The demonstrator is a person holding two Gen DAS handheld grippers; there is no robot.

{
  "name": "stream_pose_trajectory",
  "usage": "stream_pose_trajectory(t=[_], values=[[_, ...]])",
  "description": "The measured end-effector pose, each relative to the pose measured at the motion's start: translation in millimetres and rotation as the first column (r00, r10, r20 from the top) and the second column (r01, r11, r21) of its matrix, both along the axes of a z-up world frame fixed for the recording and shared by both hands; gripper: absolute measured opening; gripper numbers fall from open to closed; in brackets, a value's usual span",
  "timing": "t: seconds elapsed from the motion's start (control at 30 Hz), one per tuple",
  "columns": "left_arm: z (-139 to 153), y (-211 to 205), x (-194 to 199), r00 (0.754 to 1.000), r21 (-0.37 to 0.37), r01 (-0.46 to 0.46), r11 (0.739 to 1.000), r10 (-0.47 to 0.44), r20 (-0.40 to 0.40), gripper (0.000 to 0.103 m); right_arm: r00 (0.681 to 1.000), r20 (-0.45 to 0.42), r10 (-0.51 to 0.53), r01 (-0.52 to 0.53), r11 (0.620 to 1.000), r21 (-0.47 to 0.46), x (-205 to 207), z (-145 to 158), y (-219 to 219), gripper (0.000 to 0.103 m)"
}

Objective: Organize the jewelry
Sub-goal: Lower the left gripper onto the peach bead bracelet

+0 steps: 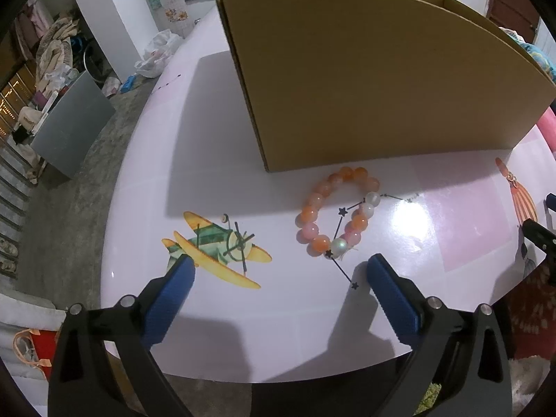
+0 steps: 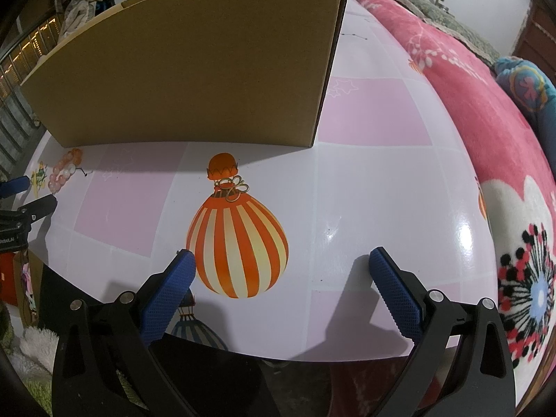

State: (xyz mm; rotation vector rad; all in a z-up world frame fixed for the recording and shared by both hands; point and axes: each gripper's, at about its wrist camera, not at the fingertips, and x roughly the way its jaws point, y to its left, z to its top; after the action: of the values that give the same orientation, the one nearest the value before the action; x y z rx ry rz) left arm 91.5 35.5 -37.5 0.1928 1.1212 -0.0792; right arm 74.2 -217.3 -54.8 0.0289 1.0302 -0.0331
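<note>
An orange, pink and white bead bracelet [image 1: 337, 213] lies flat on the table just in front of the cardboard box [image 1: 365, 80]. My left gripper [image 1: 279, 267] hovers over the table's near part, open wide, with the bracelet ahead of its right finger and nothing between the pads. In the right wrist view a small gold wire ornament [image 2: 234, 187] rests on the printed balloon's neck, close to the box [image 2: 194, 69]. My right gripper [image 2: 281, 260] stands open above the balloon print, empty. The bracelet [image 2: 66, 170] also shows far left there.
The glossy table top [image 1: 243, 330] carries printed pictures: a yellow plane [image 1: 215, 246] and a striped balloon [image 2: 239, 243]. Its front edge runs close below both grippers. A pink flowered blanket [image 2: 486, 139] lies to the right. Clutter and a grey panel [image 1: 73, 121] stand on the floor at left.
</note>
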Motion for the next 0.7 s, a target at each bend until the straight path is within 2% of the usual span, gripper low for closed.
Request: stream_pose_trajectory(t=[0.33, 0.4, 0.53, 0.63, 0.7], values=[[-0.7, 1.5, -0.2, 1.000, -0.007, 0.025, 1.000, -0.025, 0.016, 0.098, 1.000, -0.001, -0.004, 0.004, 1.000, 0.002, -0.5, -0.8, -0.8, 0.095], [1.8, 2.6, -2.8, 0.998, -0.009, 0.037, 0.999, -0.037, 0.045, 0.097, 1.000, -0.001, -0.004, 0.004, 1.000, 0.001, -0.7, -0.9, -1.1, 0.095], [18.5, 4.5, -13.5, 0.986, -0.107, 0.095, 0.990, -0.079, 0.146, 0.097, 1.000, 0.001, -0.010, 0.010, 1.000, 0.003, -2.1, -1.4, -1.1, 0.095], [36.0, -0.1, -22.7, 0.962, -0.209, 0.188, 0.960, -0.137, 0.237, 0.096, 1.000, 0.005, -0.013, 0.013, 1.000, 0.005, -1.8, -1.6, -1.1, 0.095], [40.5, -6.0, -25.8, 0.949, -0.249, 0.249, 0.936, -0.185, 0.256, 0.090, 1.000, 0.008, -0.014, 0.014, 1.000, 0.005, -2.1, -1.8, -1.0, 0.095]])
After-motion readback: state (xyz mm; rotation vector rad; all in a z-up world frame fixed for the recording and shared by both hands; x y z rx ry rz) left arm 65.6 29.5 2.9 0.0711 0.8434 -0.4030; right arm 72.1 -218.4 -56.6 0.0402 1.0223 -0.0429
